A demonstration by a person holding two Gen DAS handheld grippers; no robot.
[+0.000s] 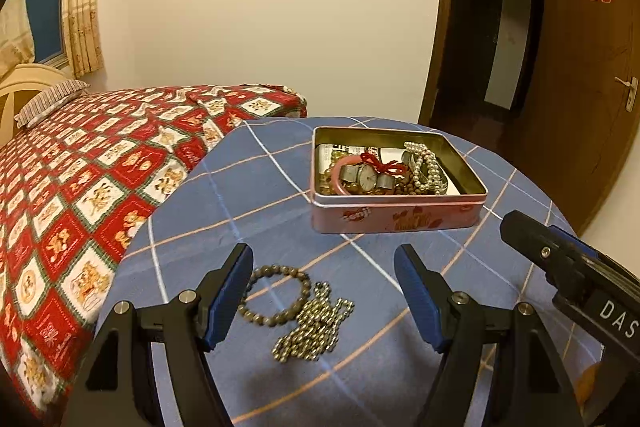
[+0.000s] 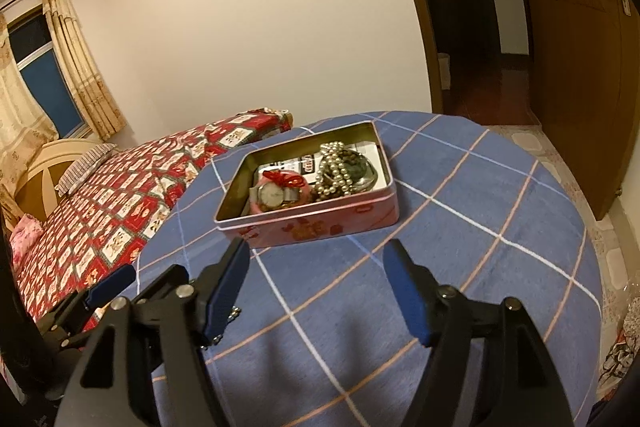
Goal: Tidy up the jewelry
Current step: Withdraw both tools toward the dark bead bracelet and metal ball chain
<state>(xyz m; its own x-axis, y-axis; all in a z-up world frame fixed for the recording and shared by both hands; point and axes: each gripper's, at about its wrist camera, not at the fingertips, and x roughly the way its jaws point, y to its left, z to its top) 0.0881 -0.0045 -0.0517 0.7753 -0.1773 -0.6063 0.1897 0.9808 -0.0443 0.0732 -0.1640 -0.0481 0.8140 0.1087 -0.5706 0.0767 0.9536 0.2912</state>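
A pink tin box (image 1: 400, 217) (image 2: 320, 223) stands open on the round table, holding a watch (image 1: 366, 179) (image 2: 270, 195), a pearl strand (image 1: 424, 163) (image 2: 334, 167), a pink bangle and a red cord. On the blue cloth nearer me lie a brown bead bracelet (image 1: 276, 293) and a heap of brassy ball chain (image 1: 316, 325). My left gripper (image 1: 324, 291) hangs open just above these two, its pads clear of them. My right gripper (image 2: 316, 287) is open over bare cloth in front of the box, nothing between its fingers. The right gripper's body (image 1: 560, 259) shows at the left view's right edge.
The round table (image 2: 500, 211) wears a blue checked cloth. A bed with a red patterned quilt (image 1: 80, 179) lies close on the left. A wooden door (image 1: 592, 67) and a dark doorway stand behind on the right. Tiled floor shows past the table's right edge.
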